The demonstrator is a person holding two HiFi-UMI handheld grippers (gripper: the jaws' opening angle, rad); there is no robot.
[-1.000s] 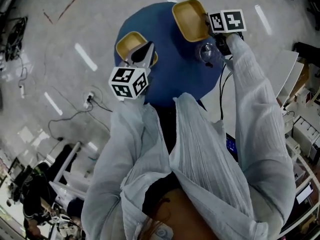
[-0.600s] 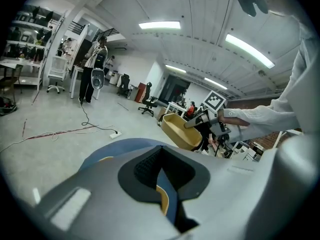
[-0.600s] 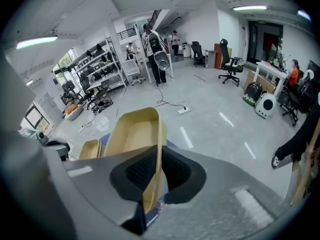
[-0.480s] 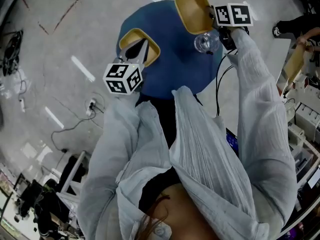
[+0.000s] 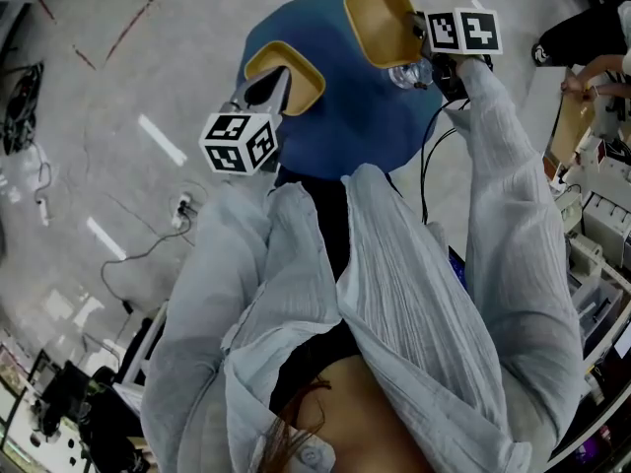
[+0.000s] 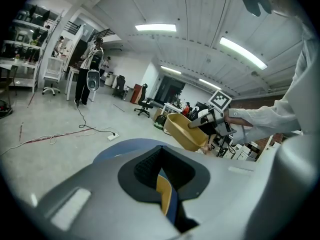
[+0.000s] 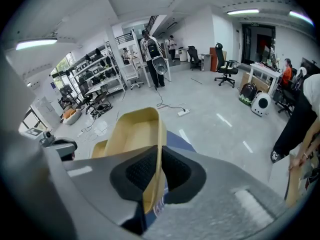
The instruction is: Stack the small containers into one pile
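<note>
A round blue table fills the upper middle of the head view. The yellow left tub is over the table's left edge; I cannot tell if it touches the top. The right tub is at the table's top right edge, tipped and up off the top. The table stands on a grey floor. On the floor, left of the table, lies a white plug box with a thin cable. Red lines mark the floor at the upper left.
</note>
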